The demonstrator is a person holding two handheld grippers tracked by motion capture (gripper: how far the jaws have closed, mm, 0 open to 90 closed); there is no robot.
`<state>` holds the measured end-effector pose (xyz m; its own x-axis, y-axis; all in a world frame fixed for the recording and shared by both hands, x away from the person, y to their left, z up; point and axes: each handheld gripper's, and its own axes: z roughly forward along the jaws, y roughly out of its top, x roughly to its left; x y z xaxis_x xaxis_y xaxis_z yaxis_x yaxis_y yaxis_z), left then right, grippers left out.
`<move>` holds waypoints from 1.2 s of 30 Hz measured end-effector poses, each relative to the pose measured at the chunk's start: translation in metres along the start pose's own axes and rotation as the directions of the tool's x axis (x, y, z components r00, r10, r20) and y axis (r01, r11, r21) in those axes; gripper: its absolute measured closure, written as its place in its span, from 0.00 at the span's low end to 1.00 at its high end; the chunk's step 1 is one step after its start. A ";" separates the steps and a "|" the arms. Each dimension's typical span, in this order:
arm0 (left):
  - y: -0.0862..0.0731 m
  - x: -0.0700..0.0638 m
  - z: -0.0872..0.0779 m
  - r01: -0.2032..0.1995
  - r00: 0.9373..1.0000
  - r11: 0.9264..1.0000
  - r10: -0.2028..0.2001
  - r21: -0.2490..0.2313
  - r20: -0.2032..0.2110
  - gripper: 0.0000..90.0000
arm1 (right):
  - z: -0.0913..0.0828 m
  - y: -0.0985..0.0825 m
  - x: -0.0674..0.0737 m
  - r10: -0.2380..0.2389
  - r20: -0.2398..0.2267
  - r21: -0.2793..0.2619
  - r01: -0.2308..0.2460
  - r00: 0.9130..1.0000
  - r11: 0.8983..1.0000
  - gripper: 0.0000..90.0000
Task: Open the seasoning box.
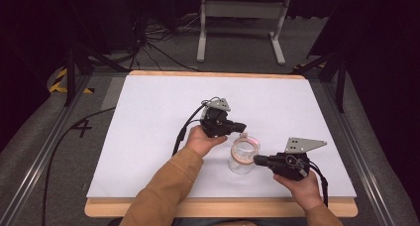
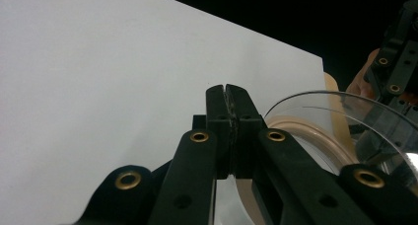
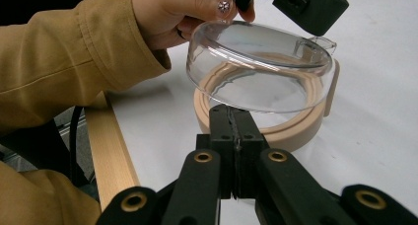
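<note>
A white rectangular tabletop with a pale wooden edge (image 1: 148,137) stands on grey carpeted floor (image 1: 29,137). Beyond the tabletop, a white metal frame (image 1: 242,25) and black cables (image 1: 158,37) sit in dim light.

I can read only one sign: a black number 4 (image 1: 83,128) marked on the grey floor (image 1: 59,151) at the left of the table (image 1: 148,137)
</note>
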<state>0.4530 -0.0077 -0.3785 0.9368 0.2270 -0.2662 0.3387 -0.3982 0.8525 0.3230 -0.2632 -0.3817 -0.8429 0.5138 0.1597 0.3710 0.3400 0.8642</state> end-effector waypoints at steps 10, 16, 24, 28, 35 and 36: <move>0.000 -0.002 -0.014 -0.001 1.000 1.000 0.001 -0.015 -0.031 0.97 | -0.001 0.003 0.000 -0.015 0.006 -0.006 0.015 1.000 1.000 1.00; -0.001 -0.007 -0.039 -0.003 0.999 0.999 0.001 -0.048 -0.051 0.97 | -0.002 0.008 -0.002 -0.027 0.005 -0.019 0.027 1.000 0.999 1.00; -0.008 -0.015 -0.072 0.009 0.997 0.997 -0.015 -0.075 -0.082 0.96 | -0.002 0.019 -0.006 -0.057 0.001 -0.045 0.057 0.998 0.997 1.00; -0.013 -0.018 -0.085 0.019 0.994 0.996 -0.027 -0.083 -0.102 0.95 | 0.000 0.024 -0.008 -0.066 -0.004 -0.055 0.065 0.998 0.996 1.00; -0.025 -0.022 -0.106 0.045 0.988 0.995 -0.058 -0.092 -0.141 0.94 | 0.007 0.032 -0.014 -0.081 -0.017 -0.069 0.079 0.997 0.994 1.00; -0.027 -0.022 -0.109 0.045 0.987 0.995 -0.058 -0.087 -0.148 0.94 | 0.008 0.033 -0.015 -0.082 -0.019 -0.068 0.080 0.996 0.994 1.00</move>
<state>0.4134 0.0950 -0.3459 0.8924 0.3789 -0.2451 0.3716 -0.3090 0.8754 0.3510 -0.2532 -0.3593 -0.8776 0.4695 0.0974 0.2746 0.3256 0.9048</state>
